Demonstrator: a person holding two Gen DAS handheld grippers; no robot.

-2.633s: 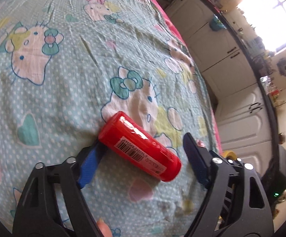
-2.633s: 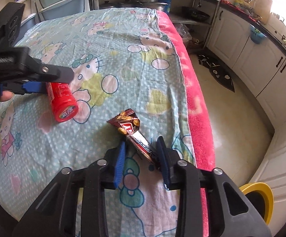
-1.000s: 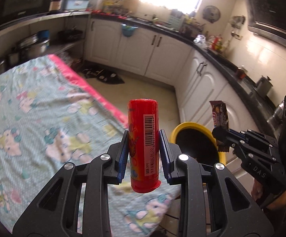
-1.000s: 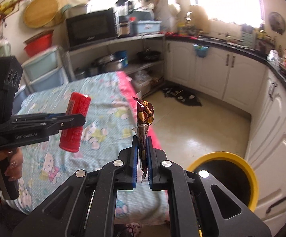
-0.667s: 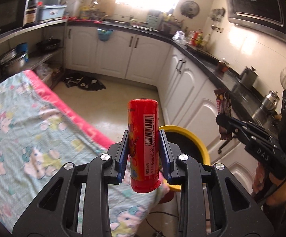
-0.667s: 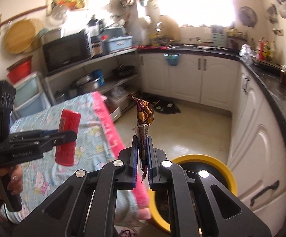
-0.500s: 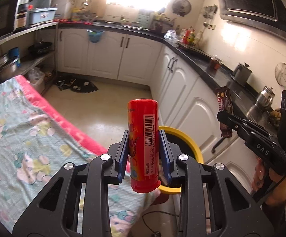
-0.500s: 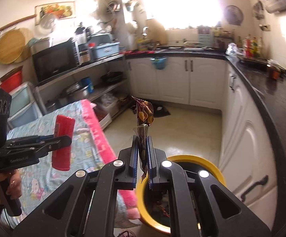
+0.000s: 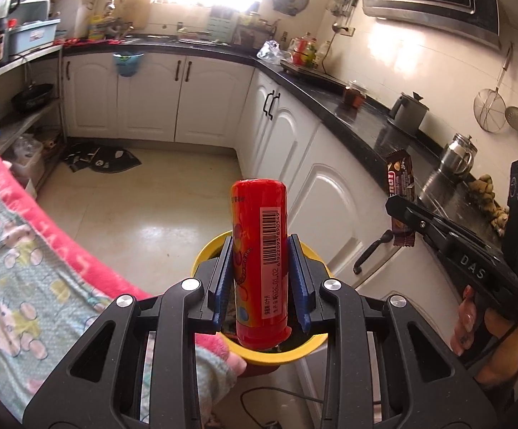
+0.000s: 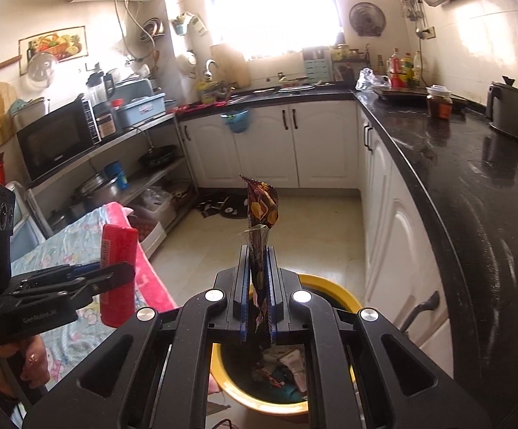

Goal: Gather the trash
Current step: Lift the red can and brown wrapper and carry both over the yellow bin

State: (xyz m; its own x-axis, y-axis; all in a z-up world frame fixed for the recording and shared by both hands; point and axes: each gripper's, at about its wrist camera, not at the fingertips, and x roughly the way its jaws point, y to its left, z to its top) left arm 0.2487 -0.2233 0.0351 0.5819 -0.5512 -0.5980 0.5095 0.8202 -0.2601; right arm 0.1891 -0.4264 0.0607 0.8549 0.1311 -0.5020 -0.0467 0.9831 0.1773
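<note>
Hanging over the yellow bin (image 10: 334, 291), the right tongs (image 10: 259, 296) are clamped flat on a dark snack wrapper (image 10: 261, 211), whose long axis stands upright, most of its length rising above the blue pads and a short tail poking out below them. In the right wrist view the bin's open mouth lies directly beneath and just ahead of these tongs, with crumpled litter visible inside, so a release here would, by my reading, send the wrapper straight down into it.

The left tongs (image 9: 260, 282) grip a red tube (image 9: 260, 261) by its lower half, barcode facing the camera, the tube also upright and its base showing just under the pads. From the left wrist view the bin's yellow rim (image 9: 208, 246) peeps out behind and below the tube, so the bin is ahead and beneath, though the pink edge of the blanket-covered table (image 9: 58, 246) still sits close on the left side. In the right wrist view the tube (image 10: 117, 275) appears above that pink edge rather than over the bin.

Of the two, the right hand looks better placed over the opening; the left likely needs to carry a little further toward the bin before letting go. A rigid tube dropped from the edge could strike the rim and bounce out.
</note>
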